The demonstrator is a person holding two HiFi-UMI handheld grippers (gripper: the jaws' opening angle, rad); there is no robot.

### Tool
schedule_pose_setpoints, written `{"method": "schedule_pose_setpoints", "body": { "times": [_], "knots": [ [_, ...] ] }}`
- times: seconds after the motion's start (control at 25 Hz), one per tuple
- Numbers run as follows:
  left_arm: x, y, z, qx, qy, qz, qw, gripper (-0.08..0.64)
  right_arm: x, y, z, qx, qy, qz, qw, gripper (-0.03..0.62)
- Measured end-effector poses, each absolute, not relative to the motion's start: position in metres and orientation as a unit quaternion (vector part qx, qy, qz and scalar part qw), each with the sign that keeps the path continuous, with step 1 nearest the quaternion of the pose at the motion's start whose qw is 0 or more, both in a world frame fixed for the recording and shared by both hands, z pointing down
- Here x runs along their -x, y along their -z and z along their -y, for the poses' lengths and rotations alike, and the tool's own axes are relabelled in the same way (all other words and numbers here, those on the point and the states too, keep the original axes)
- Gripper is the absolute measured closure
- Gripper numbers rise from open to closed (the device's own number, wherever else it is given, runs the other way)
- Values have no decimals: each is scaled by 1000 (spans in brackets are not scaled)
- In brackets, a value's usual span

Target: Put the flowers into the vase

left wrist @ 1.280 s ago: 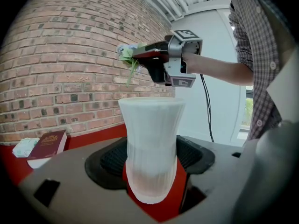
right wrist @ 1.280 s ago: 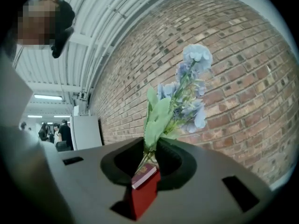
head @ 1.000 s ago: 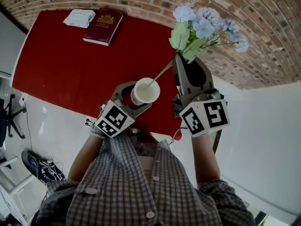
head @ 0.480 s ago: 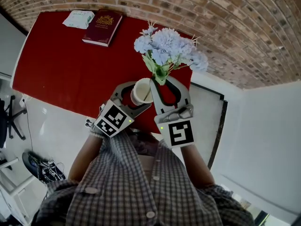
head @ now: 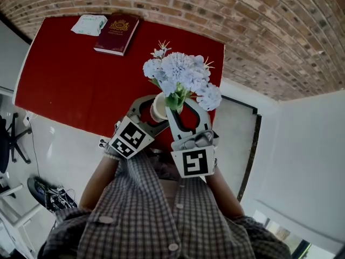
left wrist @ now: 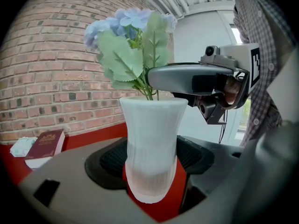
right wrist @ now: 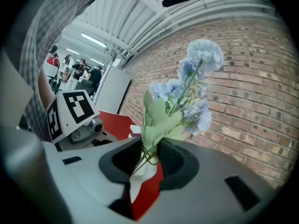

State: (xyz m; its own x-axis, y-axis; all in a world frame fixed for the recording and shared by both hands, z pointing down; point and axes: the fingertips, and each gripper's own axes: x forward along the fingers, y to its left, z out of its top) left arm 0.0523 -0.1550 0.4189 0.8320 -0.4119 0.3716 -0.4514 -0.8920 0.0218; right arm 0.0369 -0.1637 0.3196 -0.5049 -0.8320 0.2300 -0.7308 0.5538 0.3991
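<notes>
While the left tool [head: 155, 111] kept its jaws clamped on the ribbed white vase [left wrist: 152, 139] on the red counter [head: 64, 74], the right tool [head: 181, 106] had swung in from its outer side, rolled upright and sunk until it sat just beside the left one. That carried the pale blue flowers [head: 180, 77] from well clear of the vase to straight above its mouth, and the green stems [left wrist: 148, 93] reached down into the opening. The right tool's jaws had just been opening. The stems and lower leaves lay between them, yet the pads no longer seemed to pinch, so I judged the bunch freed and resting in the vase. The insertion looked nearly finished, with only the right tool's withdrawal left.
</notes>
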Motion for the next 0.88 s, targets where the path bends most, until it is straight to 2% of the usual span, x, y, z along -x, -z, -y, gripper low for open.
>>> {"method": "schedule_pose_setpoints", "body": {
  "times": [0.28,0.6,0.88],
  "knots": [
    [-52,-419,156,-956,-180,226,56,227,-34,-324,156,-443,98,870,196,474],
    [-51,-419,155,-956,-180,225,56,227,-33,-327,145,-427,69,882,186,362],
    [-52,-419,155,-957,-181,220,57,227,-43,-329,139,-433,52,881,182,342]
  ]
}}
